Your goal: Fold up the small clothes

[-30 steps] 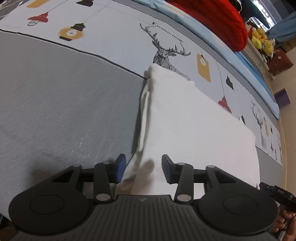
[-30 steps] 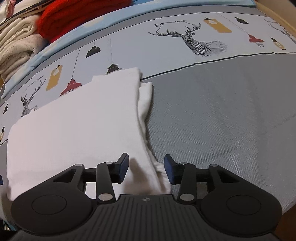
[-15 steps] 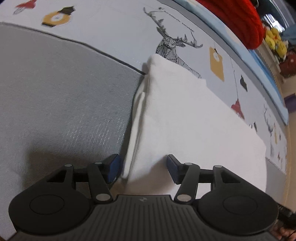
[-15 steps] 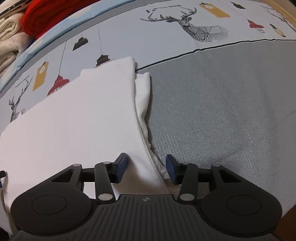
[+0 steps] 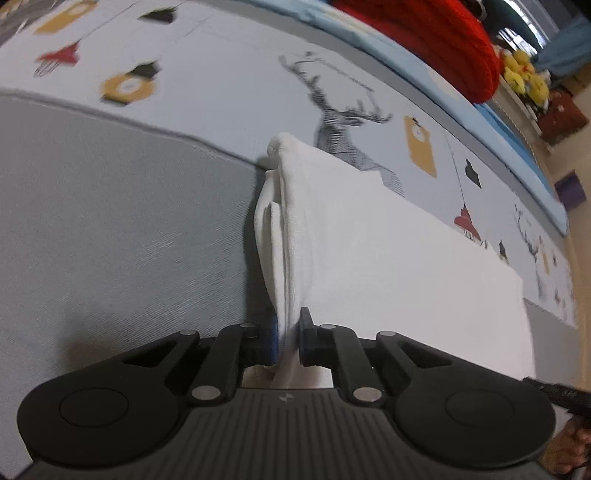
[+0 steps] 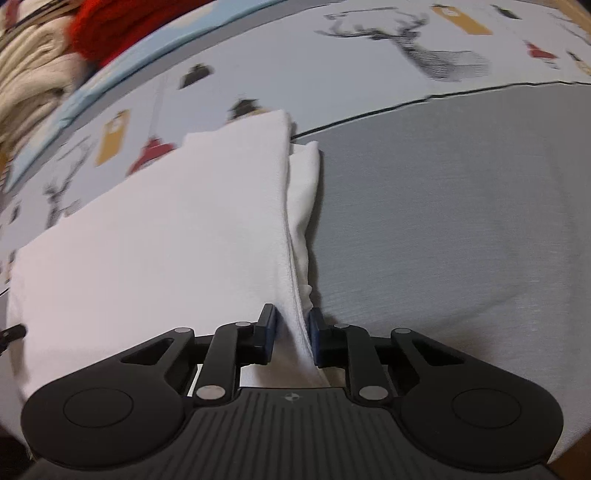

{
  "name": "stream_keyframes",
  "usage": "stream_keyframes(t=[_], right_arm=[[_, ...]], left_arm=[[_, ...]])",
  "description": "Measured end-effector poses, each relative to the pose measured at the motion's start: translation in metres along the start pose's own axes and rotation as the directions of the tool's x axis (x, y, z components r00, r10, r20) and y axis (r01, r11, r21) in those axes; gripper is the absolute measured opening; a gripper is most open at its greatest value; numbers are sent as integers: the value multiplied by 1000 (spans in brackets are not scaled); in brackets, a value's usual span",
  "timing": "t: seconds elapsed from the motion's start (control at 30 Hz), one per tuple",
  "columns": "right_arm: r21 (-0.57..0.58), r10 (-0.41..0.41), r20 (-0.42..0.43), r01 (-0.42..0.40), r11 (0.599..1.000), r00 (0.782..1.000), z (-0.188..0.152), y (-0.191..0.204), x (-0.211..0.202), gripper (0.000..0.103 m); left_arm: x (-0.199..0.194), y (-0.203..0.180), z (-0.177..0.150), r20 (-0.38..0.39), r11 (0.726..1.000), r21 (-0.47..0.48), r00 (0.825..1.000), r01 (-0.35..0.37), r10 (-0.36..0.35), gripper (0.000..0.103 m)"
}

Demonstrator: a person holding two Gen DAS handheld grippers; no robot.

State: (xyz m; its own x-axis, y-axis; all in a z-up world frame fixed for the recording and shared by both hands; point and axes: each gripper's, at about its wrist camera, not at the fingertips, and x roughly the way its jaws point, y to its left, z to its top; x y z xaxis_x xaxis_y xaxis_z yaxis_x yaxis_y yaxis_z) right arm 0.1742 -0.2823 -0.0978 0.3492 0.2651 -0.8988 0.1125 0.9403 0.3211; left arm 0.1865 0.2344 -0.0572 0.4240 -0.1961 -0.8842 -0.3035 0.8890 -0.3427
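A folded white garment lies on the bed, its layered left edge running toward the camera in the left wrist view. My left gripper has its jaws closing, and the blue pads pinch that near-left edge between them. In the right wrist view the same white garment shows its stacked right edge. My right gripper is closing too, with the near-right edge of the cloth squeezed between its pads. Both grippers point steeply down at the near corners.
The garment rests on a grey bedspread with a deer-and-lantern printed band behind it. A red knit and a cream knit lie at the back. Yellow plush toys sit far right.
Both grippers sank onto the near edge of the garment and went from wide open to pinched on the cloth; the left edge now bunches up between the left pads.
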Motion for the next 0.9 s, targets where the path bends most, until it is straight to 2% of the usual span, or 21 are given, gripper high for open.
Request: stream_keyframes(t=[0.07, 0.13, 0.17, 0.2, 0.33, 0.47, 0.53, 0.57, 0.77, 0.83, 0.87, 0.9], right_arm=[[-32, 17, -8, -18, 999, 1000, -3, 7, 0, 20], [-43, 3, -6, -3, 999, 1000, -5, 9, -2, 22], [-37, -1, -4, 0, 999, 1000, -6, 7, -4, 23], [-27, 1, -3, -1, 1000, 1000, -6, 6, -6, 23], [-13, -5, -6, 5, 1000, 1000, -8, -2, -10, 26], [-45, -8, -19, 7, 999, 1000, -11, -2, -8, 27], [-58, -1, -29, 0, 998, 1000, -13, -3, -8, 19], [-65, 4, -30, -6, 998, 1000, -13, -3, -9, 11], [-63, 18, -20, -19, 998, 1000, -13, -9, -14, 10], [-41, 18, -8, -19, 999, 1000, -11, -15, -17, 17], [-34, 10, 5, -10, 999, 1000, -10, -17, -19, 20], [-32, 1, 17, 0, 1000, 1000, -9, -19, -21, 21]], left_arm=[[-8, 12, 2, 11, 1000, -30, 1000, 6, -5, 21], [-14, 25, 3, 30, 997, -75, 1000, 1, 1, 57], [-15, 28, 4, 33, 995, -96, 999, 0, 3, 62], [-15, 32, 4, 31, 993, -115, 1000, -1, 4, 62], [-10, 36, 4, -1, 990, -141, 1000, 26, -26, 62], [1, 25, 3, -32, 995, -97, 999, 29, -32, 62], [10, 20, 3, -53, 997, -77, 998, 19, -23, 62], [14, 18, 3, -64, 998, -69, 998, 12, -16, 62], [28, 3, 2, -70, 1000, 0, 998, -7, 7, 60], [31, -2, 1, -62, 999, 44, 998, -16, 19, 24], [31, -3, 1, -62, 998, 57, 998, -17, 20, 22], [31, -3, 2, -59, 998, 64, 998, -18, 22, 13]])
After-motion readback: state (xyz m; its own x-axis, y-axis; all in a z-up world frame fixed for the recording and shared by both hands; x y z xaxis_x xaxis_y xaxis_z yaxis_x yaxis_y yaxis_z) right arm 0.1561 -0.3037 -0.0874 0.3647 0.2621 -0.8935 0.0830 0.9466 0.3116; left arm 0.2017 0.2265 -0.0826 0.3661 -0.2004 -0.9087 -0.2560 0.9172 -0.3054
